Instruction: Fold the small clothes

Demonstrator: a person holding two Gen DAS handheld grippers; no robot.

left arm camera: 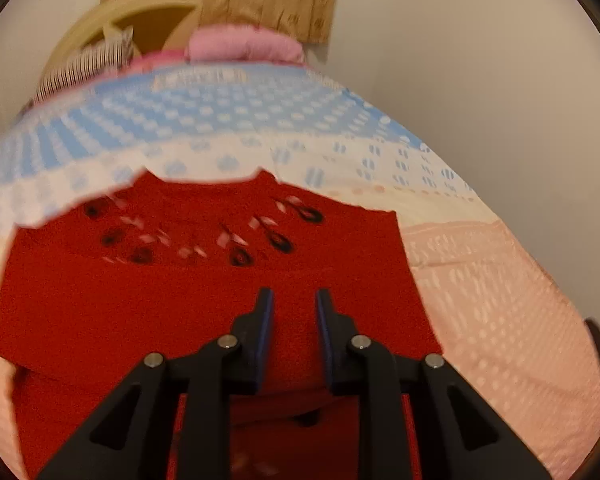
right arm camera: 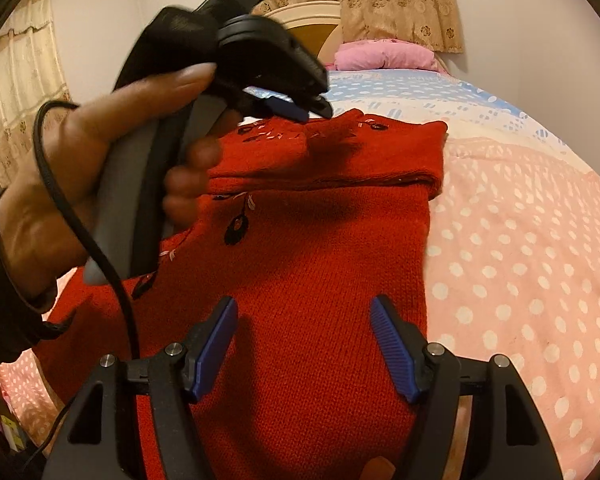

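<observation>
Black linkage arms w/ blue ribbed pads filled the bottom of both wrist views. Right gripper [right arm camera: 304, 332] hovered over the lower body of a red knitted sweater [right arm camera: 312, 264], jaws spread wide, nothing between the pads, no contact w/ the knit visible. Left gripper [left arm camera: 294, 312] had its jaws parted only narrowly, nothing clamped between them, red knit showing through the gap; from the right wrist view it hung above the garment's upper left part, apart from the fabric, gripped by a person's left hand [right arm camera: 80, 168] w/ a dark sleeve [right arm camera: 0, 280] and a black cable [right arm camera: 88, 236] looping down from the handle.

Sweater lay on the bed, on a quilted cover pink w/ white dots [right arm camera: 520, 280] at the near end and pale blue w/ white marks [left arm camera: 204, 120] farther up. Its far part was folded back over the body, making a thick doubled band w/ a straight folded edge running across, approx. level. Small embroidery, black loops w/ pink-white strokes, sat on the folded band and again on the body below it, left of centre. Right side edge ran fairly straight; left side spread wider and looked rumpled. Knit texture was fine and even, deep red throughout.

Beyond the sweater a pink pillow [right arm camera: 384, 56] rested at the head of the bed against a cream curved headboard [left arm camera: 140, 12], w/ beige flowered curtains [right arm camera: 400, 4] behind. Left wrist view was motion-blurred, so detail there was soft.
</observation>
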